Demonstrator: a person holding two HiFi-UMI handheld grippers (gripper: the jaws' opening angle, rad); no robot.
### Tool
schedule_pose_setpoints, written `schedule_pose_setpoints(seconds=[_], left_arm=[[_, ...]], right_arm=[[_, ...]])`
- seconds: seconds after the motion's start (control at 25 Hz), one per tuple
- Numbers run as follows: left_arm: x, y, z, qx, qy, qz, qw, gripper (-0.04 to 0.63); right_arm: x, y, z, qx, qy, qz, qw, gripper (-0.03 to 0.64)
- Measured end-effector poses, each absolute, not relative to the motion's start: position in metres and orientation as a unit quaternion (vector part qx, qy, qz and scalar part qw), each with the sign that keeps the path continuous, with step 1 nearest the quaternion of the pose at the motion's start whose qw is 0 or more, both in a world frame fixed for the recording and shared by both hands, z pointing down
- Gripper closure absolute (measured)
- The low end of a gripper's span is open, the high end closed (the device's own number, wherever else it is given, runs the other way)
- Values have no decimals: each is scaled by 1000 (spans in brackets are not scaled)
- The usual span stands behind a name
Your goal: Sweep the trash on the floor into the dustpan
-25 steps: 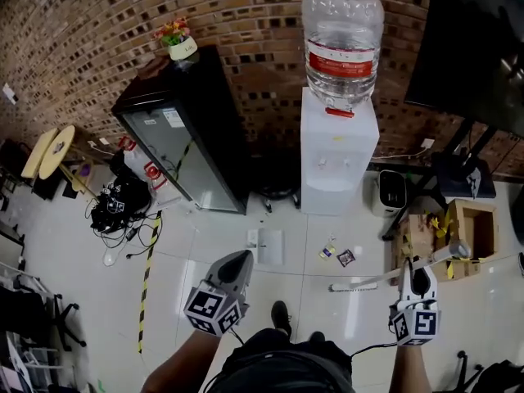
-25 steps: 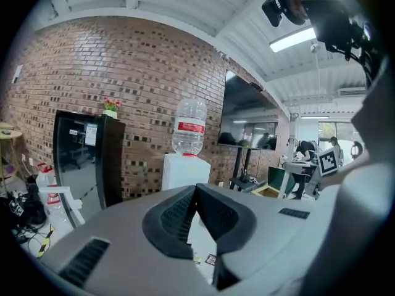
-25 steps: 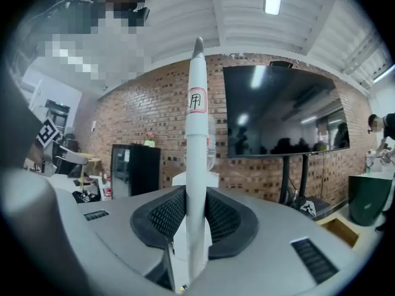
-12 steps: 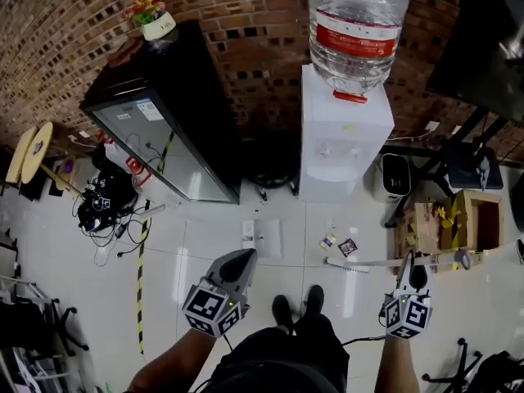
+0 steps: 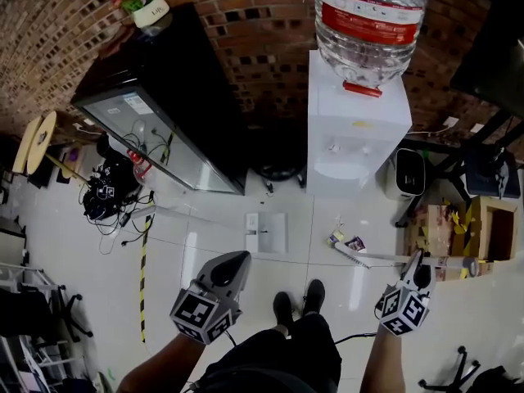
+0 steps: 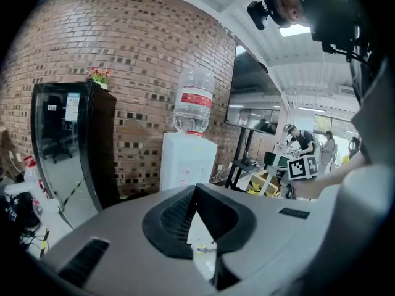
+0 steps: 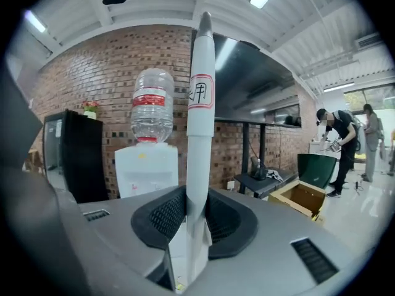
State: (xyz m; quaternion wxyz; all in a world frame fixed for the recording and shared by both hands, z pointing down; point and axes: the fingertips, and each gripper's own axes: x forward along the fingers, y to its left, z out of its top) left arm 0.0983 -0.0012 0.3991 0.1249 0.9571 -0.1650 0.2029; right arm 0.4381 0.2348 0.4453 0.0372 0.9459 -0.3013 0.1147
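Sweeping is in hand: the broom (image 5: 385, 258) is pinched by the right hand-held gripper (image 5: 417, 265), its head beside the trash (image 5: 347, 241) on the floor (image 5: 217, 215). The left hand-held gripper (image 5: 232, 263) is pressed together, empty. Next, the trash should be pushed left to the dustpan (image 5: 267, 232).
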Motion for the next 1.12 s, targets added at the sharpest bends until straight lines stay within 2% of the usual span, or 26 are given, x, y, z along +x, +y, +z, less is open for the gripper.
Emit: schedule_pose_setpoints(seconds=[0.44, 1.12], left_arm=[[104, -18, 423, 946, -170, 234, 145, 588], [65, -28, 422, 940, -201, 223, 164, 588]], right_arm=[[474, 226, 508, 963, -222, 151, 34, 518], [426, 160, 543, 941, -271, 189, 68, 520]])
